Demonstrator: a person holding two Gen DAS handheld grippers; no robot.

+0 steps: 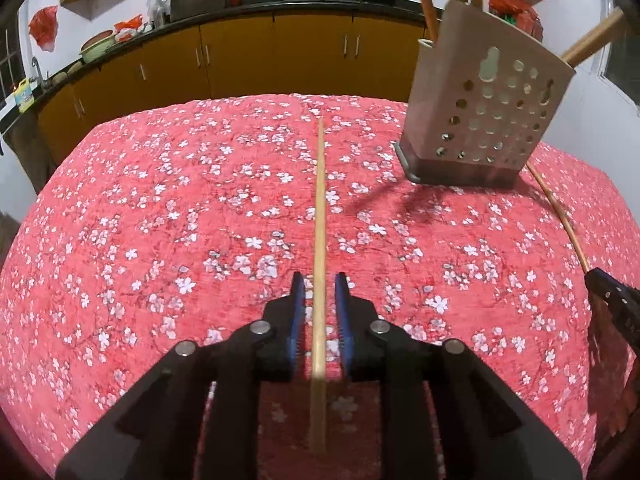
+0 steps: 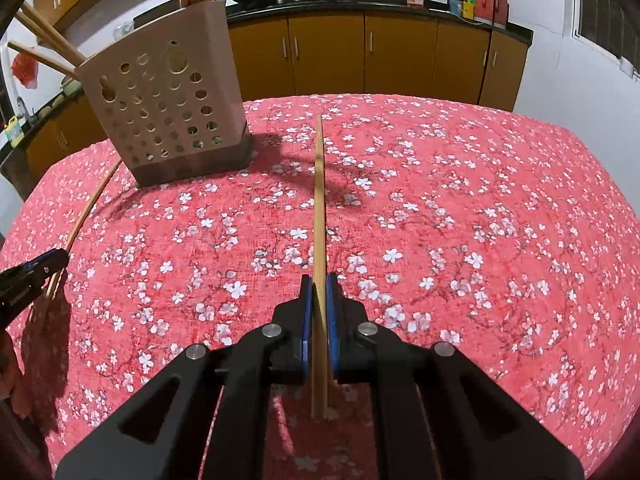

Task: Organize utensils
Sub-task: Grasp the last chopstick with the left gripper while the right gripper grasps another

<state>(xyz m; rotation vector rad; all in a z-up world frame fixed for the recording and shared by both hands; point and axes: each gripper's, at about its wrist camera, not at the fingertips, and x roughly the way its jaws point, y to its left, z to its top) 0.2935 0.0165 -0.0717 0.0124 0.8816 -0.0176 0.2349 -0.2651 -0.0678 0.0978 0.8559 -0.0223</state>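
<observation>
Left gripper [image 1: 320, 292]: jaws slightly apart, chopstick [image 1: 320, 216] lying between pads with small gap each side, so released, not clenched; chopstick runs straight ahead from gripper over red flowered desk [image 1: 160, 220]; holder [image 1: 484, 116] ahead and to right of it, sticks standing inside. Right gripper [image 2: 319, 292]: clenched on second chopstick [image 2: 319, 200], pads pressing both sides; chopstick points straight ahead; holder ahead and to left of this gripper.
</observation>
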